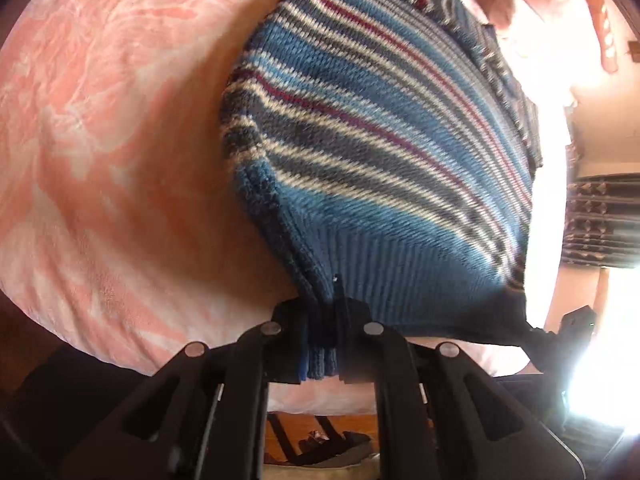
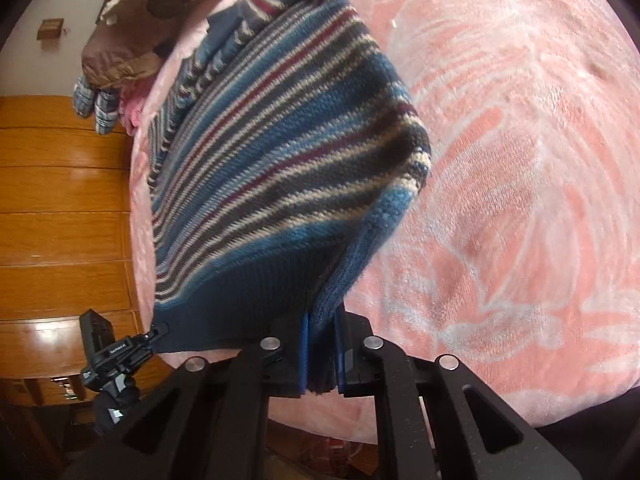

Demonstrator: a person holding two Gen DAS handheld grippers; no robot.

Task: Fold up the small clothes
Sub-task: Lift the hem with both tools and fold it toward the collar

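A small knitted sweater with blue, white, grey and maroon stripes lies stretched over a pink blanket. My left gripper is shut on one corner of its ribbed blue hem. In the right wrist view the same sweater runs away from me, and my right gripper is shut on the other hem corner. The hem hangs taut between the two grippers. The right gripper shows at the hem's far corner in the left wrist view, and the left gripper shows at the lower left in the right wrist view.
The pink floral blanket covers a soft surface. Other clothes, brown, pink and checked, lie heaped past the sweater's collar. A wooden cabinet stands beside the bed. Bright window light and a patterned curtain fill the right.
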